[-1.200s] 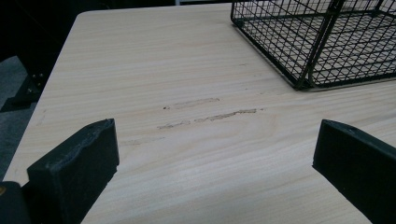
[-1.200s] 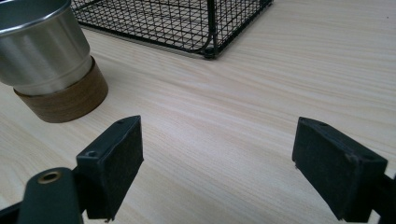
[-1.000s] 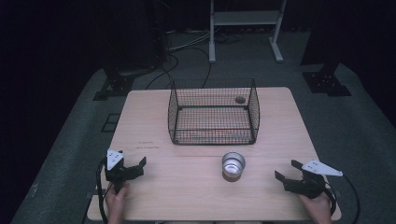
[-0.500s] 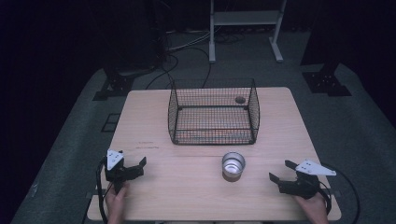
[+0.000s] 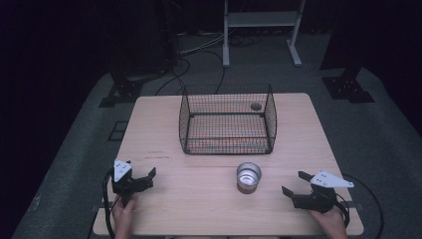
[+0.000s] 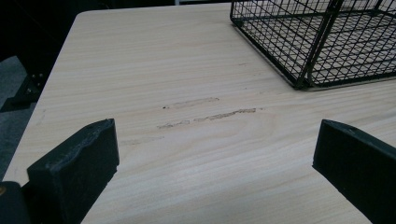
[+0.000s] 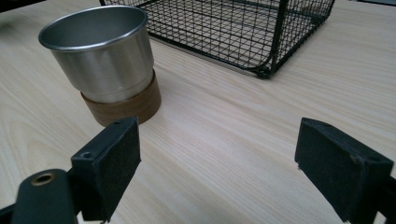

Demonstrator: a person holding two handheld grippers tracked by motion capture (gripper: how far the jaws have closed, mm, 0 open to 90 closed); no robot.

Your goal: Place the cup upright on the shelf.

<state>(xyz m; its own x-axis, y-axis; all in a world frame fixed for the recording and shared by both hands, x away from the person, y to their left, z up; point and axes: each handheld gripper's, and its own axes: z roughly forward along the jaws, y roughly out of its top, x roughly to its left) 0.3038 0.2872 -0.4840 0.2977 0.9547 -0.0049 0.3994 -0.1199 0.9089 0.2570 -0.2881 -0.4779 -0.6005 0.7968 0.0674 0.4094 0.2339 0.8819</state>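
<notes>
A shiny metal cup stands upright on the wooden table, in front of a black wire basket. In the right gripper view the cup sits on a brown round base, just ahead and left of the jaws. My right gripper is open near the table's front right, a short way right of the cup, with nothing between its jaws. My left gripper is open at the front left, also with nothing in it, over bare wood with faint scuff marks.
The basket's near corner lies ahead and right of the left gripper. A small dark round spot shows at the basket's far right corner. Beyond the table are a grey floor, cables and a white stand.
My right gripper has shifted left, closer to the cup. The left gripper, the cup and the basket have stayed put.
</notes>
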